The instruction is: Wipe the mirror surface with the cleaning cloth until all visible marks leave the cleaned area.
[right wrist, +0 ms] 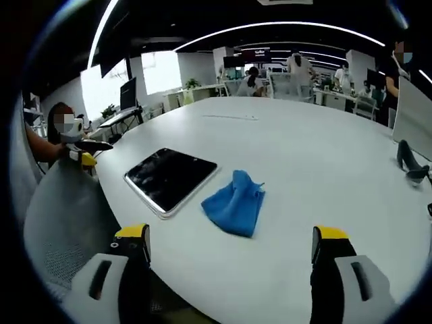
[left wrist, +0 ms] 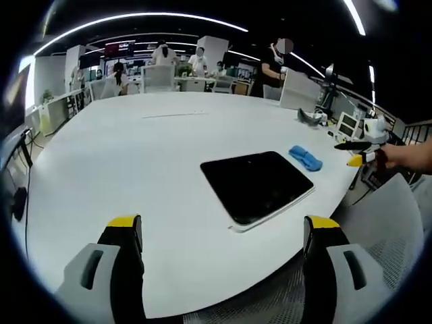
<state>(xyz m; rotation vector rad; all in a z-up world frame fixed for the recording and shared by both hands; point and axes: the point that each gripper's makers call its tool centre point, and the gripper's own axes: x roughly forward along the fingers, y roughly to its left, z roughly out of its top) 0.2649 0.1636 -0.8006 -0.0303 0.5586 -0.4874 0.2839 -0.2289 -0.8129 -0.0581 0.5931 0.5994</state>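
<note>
The mirror is a dark rectangle in a thin white frame, lying flat near the edge of the white table. A crumpled blue cleaning cloth lies just past its far right corner. My left gripper hangs open before the table edge, short of the mirror, with nothing between its yellow-tipped jaws. The right gripper view has the cloth dead ahead and the mirror to its left. My right gripper is open and empty just short of the cloth. The right gripper enters the left gripper view from the right, in a hand.
A grey mesh chair back stands by the table edge near the mirror. A small black object lies on the table at the far right. Several people, chairs and desks stand beyond the table's far side.
</note>
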